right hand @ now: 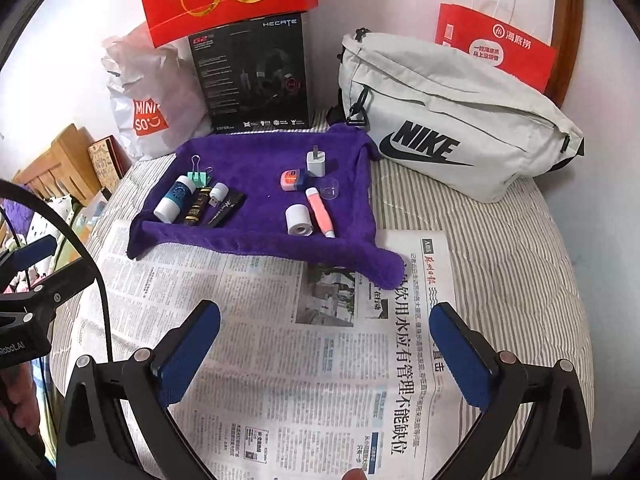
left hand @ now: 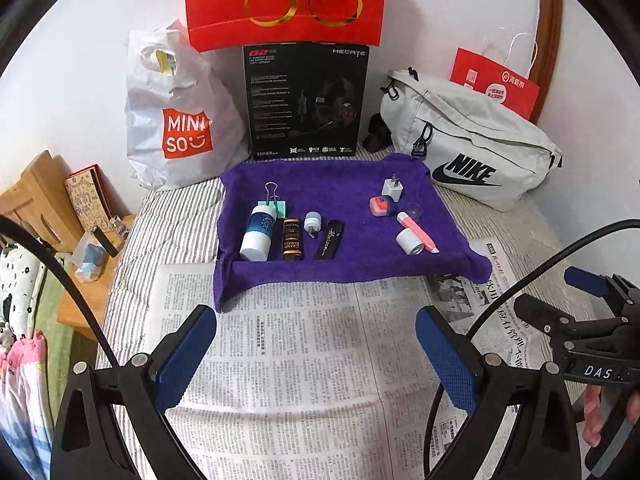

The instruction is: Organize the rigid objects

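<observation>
So at this point both grippers were hanging above the newspaper (left hand: 304, 360), nothing in either one. The left gripper (left hand: 316, 354) had its blue pads spread wide with only newsprint between them, and the right gripper (right hand: 325, 350) was just as wide and just as empty.

All the small stuff sat on the purple towel (left hand: 340, 184) — two loose groups. On the left: a white-and-blue bottle (left hand: 258, 234) lying in front of a green binder clip (left hand: 276, 204), a dark brown tube (left hand: 292, 239) just beside it, a small white USB piece (left hand: 311, 224) and a black stick (left hand: 329, 240). On the right: a white charger plug (left hand: 393, 188), a pink-orange block (left hand: 380, 206), a clear cap (left hand: 414, 212), a pink pen (left hand: 416, 232) and a white tape roll (left hand: 409, 242) touching the pen.

My read: it looked like a pause between picks, or maybe near the end — hard to say which. Any next pick would mean reaching forward over the raised front fold of the towel and closing on one item without nudging its neighbours, which are packed tight on the left.

Around it: a Nike bag (left hand: 468, 148), a black headset box (left hand: 306, 100), a Miniso bag (left hand: 180, 120), red gift bags. None of it blocked the reach, I'd guess.
</observation>
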The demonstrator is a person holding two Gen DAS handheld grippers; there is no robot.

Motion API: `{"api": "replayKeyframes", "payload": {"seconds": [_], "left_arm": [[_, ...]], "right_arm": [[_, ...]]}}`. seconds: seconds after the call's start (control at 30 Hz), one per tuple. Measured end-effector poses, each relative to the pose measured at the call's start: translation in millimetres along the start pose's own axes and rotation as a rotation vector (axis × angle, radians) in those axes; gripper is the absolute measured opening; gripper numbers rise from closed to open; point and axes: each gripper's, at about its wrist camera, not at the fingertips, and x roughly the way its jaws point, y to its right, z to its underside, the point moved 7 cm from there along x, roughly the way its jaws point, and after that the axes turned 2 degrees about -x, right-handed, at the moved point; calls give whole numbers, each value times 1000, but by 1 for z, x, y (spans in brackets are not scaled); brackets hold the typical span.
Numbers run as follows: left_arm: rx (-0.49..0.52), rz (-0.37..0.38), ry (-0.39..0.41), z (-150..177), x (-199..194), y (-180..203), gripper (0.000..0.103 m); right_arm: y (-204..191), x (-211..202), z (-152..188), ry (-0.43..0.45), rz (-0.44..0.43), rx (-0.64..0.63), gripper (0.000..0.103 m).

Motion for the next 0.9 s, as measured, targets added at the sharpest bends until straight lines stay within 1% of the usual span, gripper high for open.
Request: {"api": "replayKeyframes", "payload": {"seconds": [0.3,0.4,0.9], "left_arm": [[-8,-2,10,0,-5,-2,101],[-16,-2,12,0,-5,-2,101],[10,-13,18,2,-8,2,101]], "right_arm": [[-3,-10,4,10,2,1,103],[-1,-10,4,4,-13,12,103],[4,-12,8,4,1,26,103]]}}
